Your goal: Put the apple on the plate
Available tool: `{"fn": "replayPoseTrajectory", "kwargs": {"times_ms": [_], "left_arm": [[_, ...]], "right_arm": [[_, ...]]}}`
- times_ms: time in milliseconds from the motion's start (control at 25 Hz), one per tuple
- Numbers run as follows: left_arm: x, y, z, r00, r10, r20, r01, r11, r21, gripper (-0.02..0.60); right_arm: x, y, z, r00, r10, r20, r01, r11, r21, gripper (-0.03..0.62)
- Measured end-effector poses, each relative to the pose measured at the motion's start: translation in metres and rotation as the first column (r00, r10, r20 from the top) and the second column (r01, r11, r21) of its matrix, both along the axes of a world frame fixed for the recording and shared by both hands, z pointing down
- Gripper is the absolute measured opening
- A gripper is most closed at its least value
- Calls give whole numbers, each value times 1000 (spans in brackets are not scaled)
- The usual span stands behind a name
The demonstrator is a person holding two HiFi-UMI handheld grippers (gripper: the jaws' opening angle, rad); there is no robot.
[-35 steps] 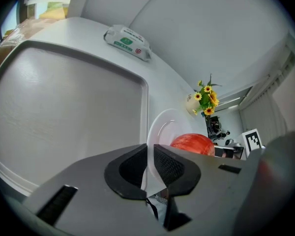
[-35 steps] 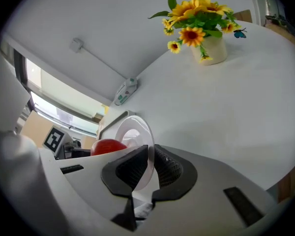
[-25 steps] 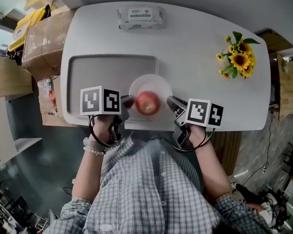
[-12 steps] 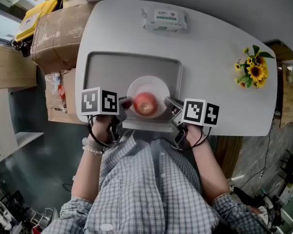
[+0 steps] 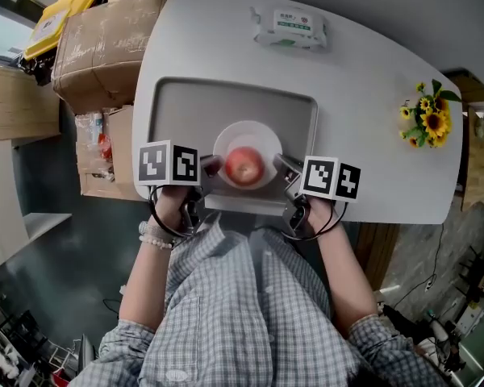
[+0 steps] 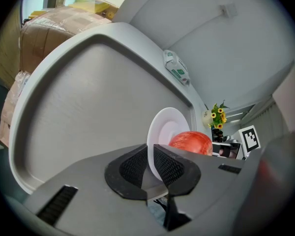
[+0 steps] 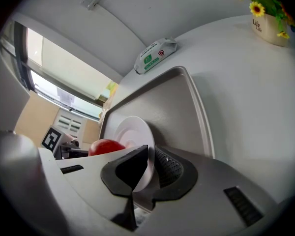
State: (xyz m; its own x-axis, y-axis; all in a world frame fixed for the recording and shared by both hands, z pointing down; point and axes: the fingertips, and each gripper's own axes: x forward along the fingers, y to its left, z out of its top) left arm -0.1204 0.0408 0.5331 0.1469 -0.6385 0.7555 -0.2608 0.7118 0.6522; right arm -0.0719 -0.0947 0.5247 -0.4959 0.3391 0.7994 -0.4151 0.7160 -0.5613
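A red apple [image 5: 244, 165] sits on a small white plate [image 5: 250, 133] above the near part of a grey tray [image 5: 185, 111]. My left gripper [image 5: 211, 166] is shut on the plate's left rim, and my right gripper [image 5: 279, 166] is shut on its right rim. In the left gripper view the plate [image 6: 165, 127] stands edge-on between the pads, with the apple [image 6: 190, 142] behind it. The right gripper view shows the plate [image 7: 130, 132] pinched the same way, and the apple [image 7: 105, 146] at its left.
The tray lies on a white oval table [image 5: 371, 119]. A pack of wet wipes [image 5: 289, 26] lies at the table's far edge and a small pot of sunflowers [image 5: 427, 119] stands at the right. Cardboard boxes [image 5: 97, 39] stand on the floor to the left.
The plate with the apple, held by both grippers, now sits further over the tray. The head camera's view of the table has shifted.
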Motion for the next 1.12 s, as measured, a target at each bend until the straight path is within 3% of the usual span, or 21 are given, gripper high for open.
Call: {"fn": "replayPoseTrajectory", "kwargs": {"times_ms": [600, 840, 1120], "left_arm": [[-1, -1, 5, 997, 55, 51, -57, 998, 41, 44], [-1, -5, -3, 999, 20, 31, -24, 992, 121, 101], [-11, 12, -8, 998, -29, 62, 21, 992, 121, 103]], "right_arm": [[-5, 3, 5, 996, -73, 46, 68, 993, 98, 49], [-5, 1, 3, 995, -70, 70, 62, 992, 113, 49], [-2, -7, 1, 995, -46, 87, 36, 993, 112, 49]]}}
